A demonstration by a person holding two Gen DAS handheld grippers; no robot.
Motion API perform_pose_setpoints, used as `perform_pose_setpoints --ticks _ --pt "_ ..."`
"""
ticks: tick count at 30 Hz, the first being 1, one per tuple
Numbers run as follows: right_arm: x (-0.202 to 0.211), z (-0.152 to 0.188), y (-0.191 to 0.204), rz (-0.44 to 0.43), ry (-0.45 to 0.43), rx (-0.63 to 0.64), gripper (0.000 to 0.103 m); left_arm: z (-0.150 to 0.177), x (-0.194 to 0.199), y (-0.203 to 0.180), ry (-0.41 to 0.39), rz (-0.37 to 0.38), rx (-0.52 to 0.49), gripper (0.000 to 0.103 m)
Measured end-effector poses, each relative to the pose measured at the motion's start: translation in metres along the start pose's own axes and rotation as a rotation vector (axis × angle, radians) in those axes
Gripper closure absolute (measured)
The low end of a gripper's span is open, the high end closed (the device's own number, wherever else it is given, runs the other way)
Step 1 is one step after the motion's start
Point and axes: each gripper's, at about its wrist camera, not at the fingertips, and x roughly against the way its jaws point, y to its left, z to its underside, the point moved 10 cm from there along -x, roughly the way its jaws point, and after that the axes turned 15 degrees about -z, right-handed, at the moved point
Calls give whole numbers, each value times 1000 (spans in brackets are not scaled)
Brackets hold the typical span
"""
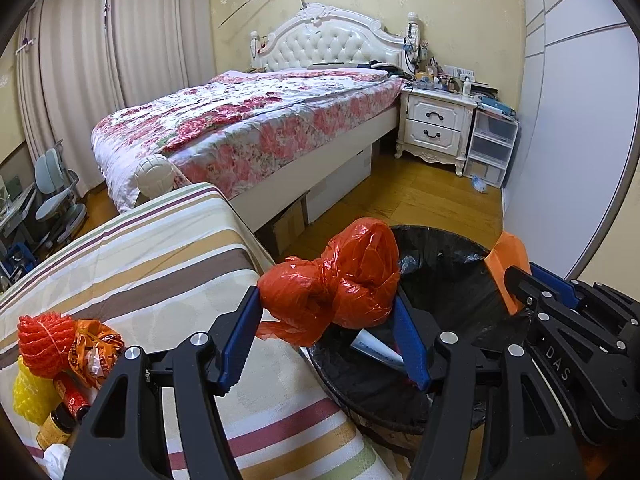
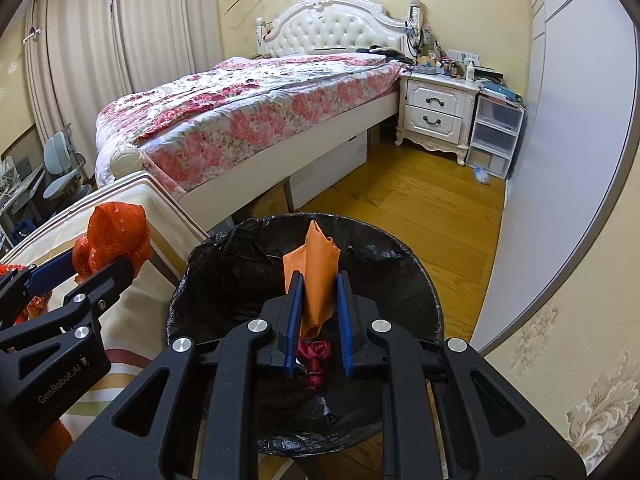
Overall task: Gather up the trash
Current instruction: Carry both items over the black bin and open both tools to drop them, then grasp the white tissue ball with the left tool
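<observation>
Bedroom floor carries my black-lined bin [image 2: 400,280]; my left gripper [image 1: 328,320] has its jaws half-open, clamped on a knotted red bag [image 1: 336,280] at the bin's rim; my right gripper [image 2: 318,320], jaws nearly closed, pinches orange paper [image 2: 316,272] above the bin.

Both wrist views look steeply down and forward, close over the black-lined trash bin [image 1: 440,264] [image 2: 248,264], toward the bed [image 1: 256,120] [image 2: 256,100] and nightstand [image 1: 436,124] [image 2: 438,114], which both share.

Glossy crinkled plastic bag [image 1: 340,284], matt black bin liner [image 2: 240,276], smooth wood floor [image 2: 420,200].
</observation>
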Motion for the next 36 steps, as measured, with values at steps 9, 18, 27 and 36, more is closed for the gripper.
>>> perform_pose_setpoints --ticks 9,18,27,36 --pt "3 -4 -2 33 -13 -7 71 5 -2 3 1 -36 -8 25" --pt "15 -6 15 24 -30 14 63 5 11 27 5 -48 49 23" --pt "28 7 57 -43 -18 45 56 22 35 63 15 -99 59 23" --pt "32 31 114 -152 20 92 56 51 62 119 23 -187 100 23"
